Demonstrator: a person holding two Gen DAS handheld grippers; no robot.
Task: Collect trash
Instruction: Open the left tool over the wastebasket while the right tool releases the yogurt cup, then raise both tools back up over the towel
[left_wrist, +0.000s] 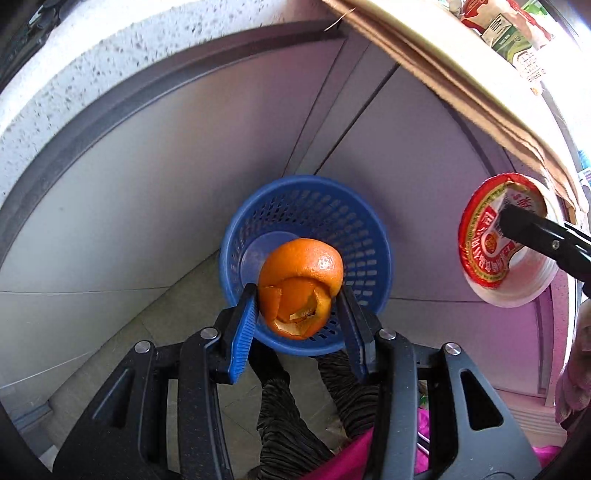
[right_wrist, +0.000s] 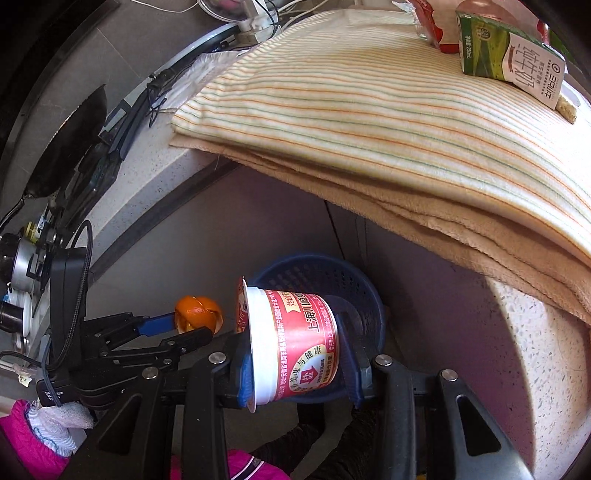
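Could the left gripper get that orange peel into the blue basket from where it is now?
Probably yes. The left gripper holds the orange peel directly above the open blue basket, with nothing visible between them. The right gripper with its noodle cup hangs off to one side.

You're looking down at grey cabinet doors (left_wrist: 155, 206) under a speckled white counter (left_wrist: 92, 74) — a striped cloth (right_wrist: 369, 110) lies folded over its edge. Pale floor tiles (left_wrist: 147, 332) run below, and daylight washes the counter's rounded end (right_wrist: 517, 369) — slightly pink.
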